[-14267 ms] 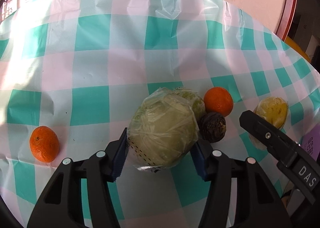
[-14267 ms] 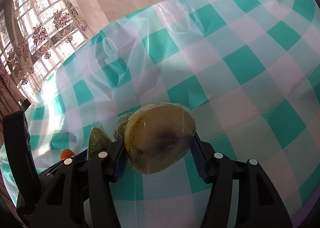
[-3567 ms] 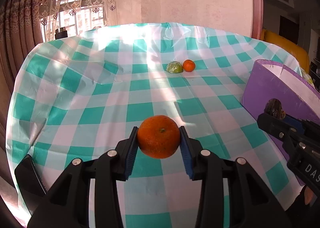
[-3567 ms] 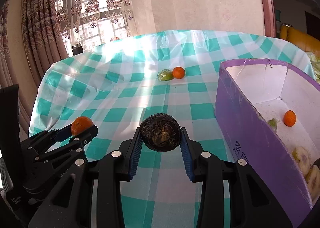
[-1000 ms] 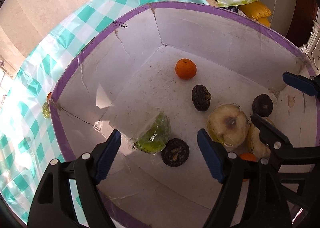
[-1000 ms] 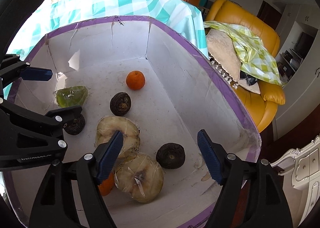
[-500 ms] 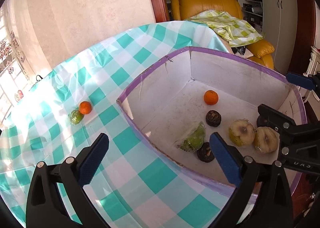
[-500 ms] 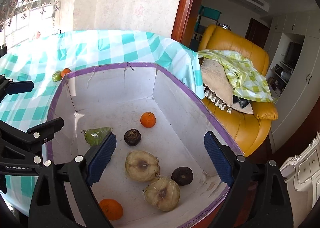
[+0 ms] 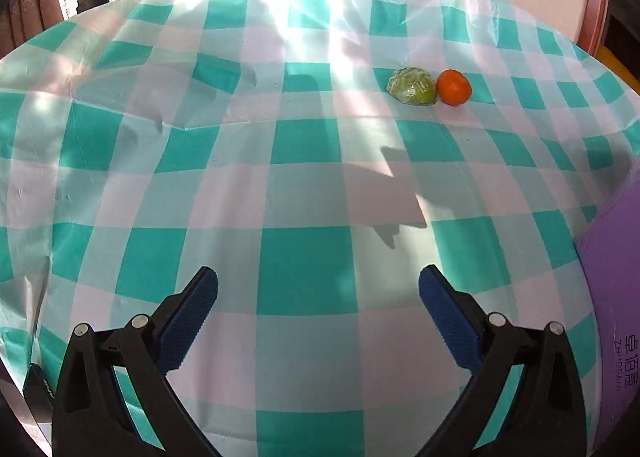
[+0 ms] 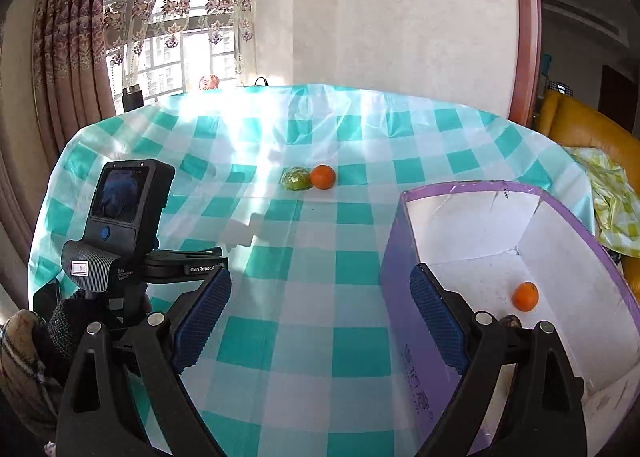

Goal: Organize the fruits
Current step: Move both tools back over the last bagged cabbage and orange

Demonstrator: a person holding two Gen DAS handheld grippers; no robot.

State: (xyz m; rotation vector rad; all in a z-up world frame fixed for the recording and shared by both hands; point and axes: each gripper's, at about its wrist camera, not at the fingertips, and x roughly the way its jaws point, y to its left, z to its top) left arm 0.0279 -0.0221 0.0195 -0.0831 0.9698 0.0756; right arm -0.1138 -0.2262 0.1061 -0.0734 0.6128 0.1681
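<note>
Your left hand-held gripper and right hand-held gripper both released, empty; wrapped green fruit touching orange at one o'clock on counter.

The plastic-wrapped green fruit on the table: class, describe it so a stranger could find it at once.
Start at the checked tablecloth and look to its far side, beyond the purple box. Two fruits sit there side by side. The wrapped green fruit is the left one, dull and crinkly, unlike the smooth bare orange beside it.
</note>
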